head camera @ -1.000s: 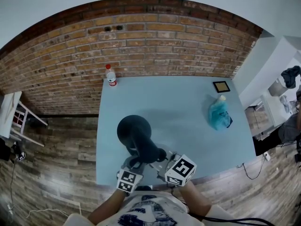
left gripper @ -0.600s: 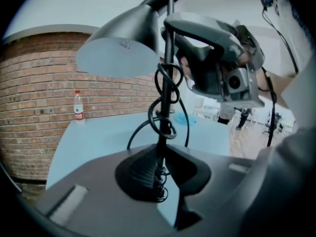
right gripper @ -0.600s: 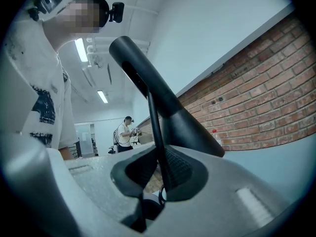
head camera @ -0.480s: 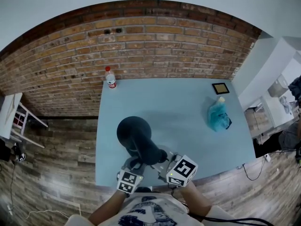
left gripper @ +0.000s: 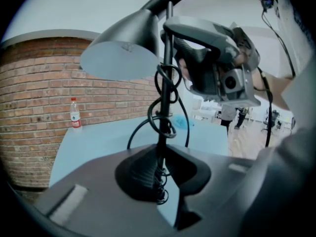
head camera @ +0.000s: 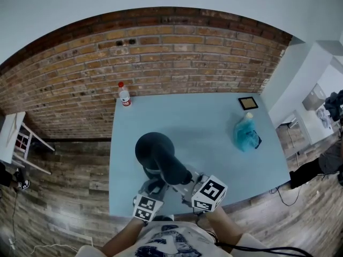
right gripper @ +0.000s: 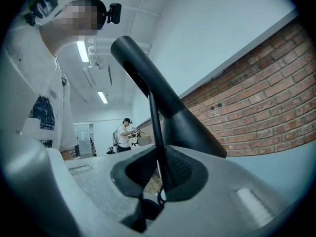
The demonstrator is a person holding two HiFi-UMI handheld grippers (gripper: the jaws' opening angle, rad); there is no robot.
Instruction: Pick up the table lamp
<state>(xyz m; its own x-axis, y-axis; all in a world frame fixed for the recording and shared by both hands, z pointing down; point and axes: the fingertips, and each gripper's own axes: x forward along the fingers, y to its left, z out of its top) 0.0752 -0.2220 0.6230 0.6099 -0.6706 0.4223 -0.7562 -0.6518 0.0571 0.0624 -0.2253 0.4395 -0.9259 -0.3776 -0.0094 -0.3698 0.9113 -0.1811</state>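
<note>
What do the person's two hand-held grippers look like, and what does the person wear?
The left hand-held gripper and right hand-held gripper are grey, with broad matt jaws. Each carries a white cube with black square markers. The person wears a white T-shirt with a dark print.

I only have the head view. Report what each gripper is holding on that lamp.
Observer: The left gripper is closed on the thin stem of the lamp.
Operator: Now the right one.
Observer: The right gripper is closed on the same stem, higher up than the left.
Operator: Check for anything loose.
Observer: The cord is wound in loose loops around the stem, just above where the left gripper holds it.
</note>
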